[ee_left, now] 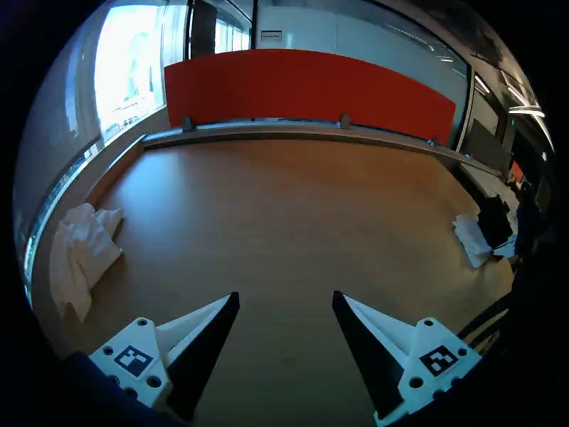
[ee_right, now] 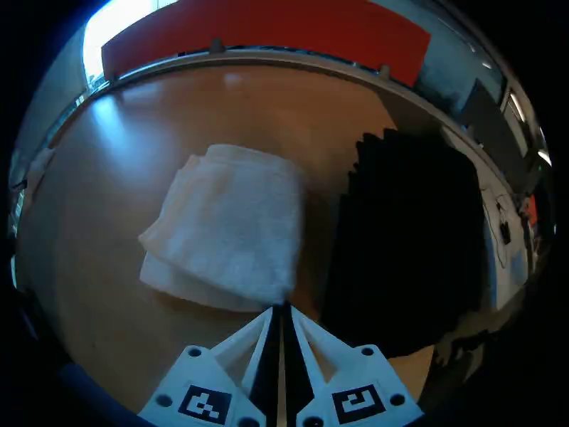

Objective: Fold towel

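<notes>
Wood table is sitting under L gripper, fingers gaping wide w/ nothing. R gripper is resting pinched together at near edge of folded white towel, beside black cloth.

In the left gripper view a wooden tabletop runs ahead of the jaws to a grey rail and a red panel behind it, with a bright window far ahead to their left. In the right gripper view a black cloth lies on the wood just ahead and right of the jaws.
</notes>
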Available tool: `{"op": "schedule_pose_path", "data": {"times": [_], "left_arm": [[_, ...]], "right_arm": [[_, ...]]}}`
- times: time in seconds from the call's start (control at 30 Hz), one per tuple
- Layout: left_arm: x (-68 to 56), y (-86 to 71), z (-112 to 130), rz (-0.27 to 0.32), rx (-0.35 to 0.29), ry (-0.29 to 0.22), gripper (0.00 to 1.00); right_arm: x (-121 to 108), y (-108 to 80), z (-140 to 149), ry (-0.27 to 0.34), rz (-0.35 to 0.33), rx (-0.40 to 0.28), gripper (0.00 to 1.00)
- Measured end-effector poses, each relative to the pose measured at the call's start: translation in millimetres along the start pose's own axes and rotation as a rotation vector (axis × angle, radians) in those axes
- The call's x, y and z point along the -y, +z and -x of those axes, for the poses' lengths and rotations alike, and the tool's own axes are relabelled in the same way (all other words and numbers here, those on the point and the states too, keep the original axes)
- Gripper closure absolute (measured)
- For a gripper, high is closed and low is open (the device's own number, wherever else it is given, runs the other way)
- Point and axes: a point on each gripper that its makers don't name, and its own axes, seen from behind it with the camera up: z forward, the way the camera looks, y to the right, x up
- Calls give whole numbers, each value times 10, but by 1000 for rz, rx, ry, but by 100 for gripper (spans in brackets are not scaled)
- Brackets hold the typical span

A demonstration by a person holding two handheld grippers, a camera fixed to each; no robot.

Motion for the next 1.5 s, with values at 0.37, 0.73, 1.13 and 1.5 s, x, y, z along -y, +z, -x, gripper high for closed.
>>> {"op": "schedule_pose_path", "data": {"times": [0.37, 0.73, 1.13, 1.5], "left_arm": [[4, 10, 4, -2, 3, 0, 3], [-24, 23, 3, 5, 6, 2, 3], [-16, 34, 10, 6, 9, 3, 3], [-25, 35, 11, 8, 10, 4, 3]], "right_arm": [[-30, 25, 128, 17, 7, 30, 98], [-37, 37, 151, 14, 14, 40, 98], [-37, 45, 163, 24, 16, 39, 98], [-37, 45, 175, 17, 19, 41, 97]]}}
